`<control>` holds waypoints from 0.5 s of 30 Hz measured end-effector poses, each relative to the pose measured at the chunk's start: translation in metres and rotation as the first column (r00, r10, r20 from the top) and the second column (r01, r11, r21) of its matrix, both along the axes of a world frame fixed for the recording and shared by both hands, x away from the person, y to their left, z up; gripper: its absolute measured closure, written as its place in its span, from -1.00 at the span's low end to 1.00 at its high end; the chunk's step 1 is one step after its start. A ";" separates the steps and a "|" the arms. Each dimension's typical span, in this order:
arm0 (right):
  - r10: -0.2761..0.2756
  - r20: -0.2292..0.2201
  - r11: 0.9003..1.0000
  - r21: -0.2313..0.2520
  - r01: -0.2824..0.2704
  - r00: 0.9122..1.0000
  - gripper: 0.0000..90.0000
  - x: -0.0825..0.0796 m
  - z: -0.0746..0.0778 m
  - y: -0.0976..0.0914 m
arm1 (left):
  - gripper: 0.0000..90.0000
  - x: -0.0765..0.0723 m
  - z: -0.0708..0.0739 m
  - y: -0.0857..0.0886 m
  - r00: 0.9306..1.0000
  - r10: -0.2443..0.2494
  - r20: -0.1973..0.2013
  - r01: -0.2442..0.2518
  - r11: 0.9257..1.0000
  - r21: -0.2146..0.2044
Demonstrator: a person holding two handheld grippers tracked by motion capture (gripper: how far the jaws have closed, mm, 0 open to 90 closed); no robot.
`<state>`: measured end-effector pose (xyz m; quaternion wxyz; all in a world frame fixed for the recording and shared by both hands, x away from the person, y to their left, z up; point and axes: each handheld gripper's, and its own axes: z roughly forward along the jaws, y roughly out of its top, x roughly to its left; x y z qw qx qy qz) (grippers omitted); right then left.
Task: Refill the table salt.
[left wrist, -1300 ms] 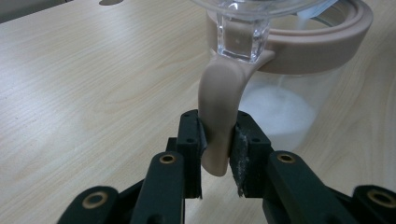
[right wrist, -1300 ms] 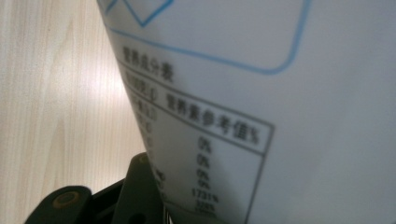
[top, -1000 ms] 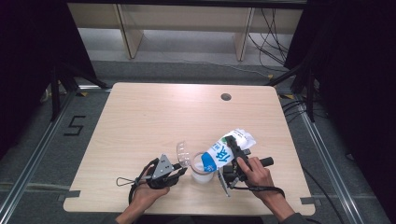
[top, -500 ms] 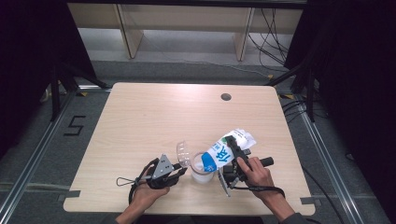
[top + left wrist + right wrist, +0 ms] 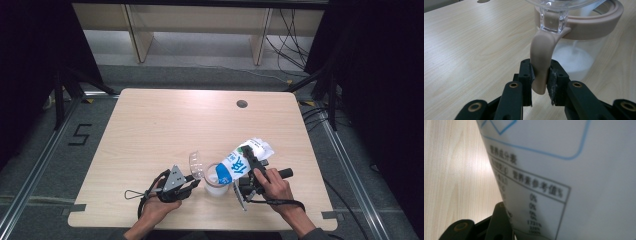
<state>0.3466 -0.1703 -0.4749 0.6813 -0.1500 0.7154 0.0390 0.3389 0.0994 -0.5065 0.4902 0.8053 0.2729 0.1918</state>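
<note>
A clear jar with a beige rim stands near the table's front edge, its clear lid flipped up to the left. My left gripper is shut on the jar's beige handle, pads pressing both sides. White powder lies in the jar, and a thin stream falls into it. My right gripper is shut on a white and blue bag, tilted mouth-down over the jar. In the right gripper view the bag's printed side hides most of the jaws.
The light wooden table has a round cable hole at the back right. Grey floor, metal rails and a tape mark surround it. Shelving legs and cables stand behind the table.
</note>
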 end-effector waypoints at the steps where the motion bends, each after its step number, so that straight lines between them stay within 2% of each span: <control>1: 0.001 -0.001 1.000 0.000 -0.001 1.000 0.41 0.000 0.000 0.000 | 0.65 0.000 0.000 0.000 1.000 0.000 0.000 0.000 1.000 -0.001; 2: 0.005 0.000 1.000 0.001 -0.005 1.000 0.42 0.000 0.000 0.000 | 0.65 0.000 0.000 0.000 1.000 -0.001 0.000 0.001 1.000 -0.001; 3: -0.012 -0.016 0.999 0.036 0.013 1.000 0.42 -0.001 -0.003 -0.001 | 0.65 0.000 0.000 0.000 1.000 0.000 0.000 0.000 1.000 -0.001; 4: -0.025 -0.021 0.999 0.041 0.026 0.999 0.42 -0.002 -0.004 -0.001 | 0.65 0.000 0.000 0.000 1.000 0.001 -0.007 -0.001 1.000 -0.001; 11: -0.021 -0.018 0.999 0.037 0.022 1.000 0.43 -0.002 -0.003 -0.001 | 0.65 0.000 0.000 0.000 1.000 0.006 -0.001 -0.006 1.000 -0.004; 12: -0.031 -0.023 0.998 0.052 0.032 0.999 0.43 -0.002 -0.005 -0.002 | 0.65 0.000 0.001 0.000 1.000 0.005 -0.002 -0.005 1.000 -0.003; 15: -0.029 -0.021 0.998 0.054 0.030 0.999 0.43 -0.002 -0.005 -0.002 | 0.65 0.000 0.000 0.000 1.000 0.006 -0.001 -0.006 1.000 -0.004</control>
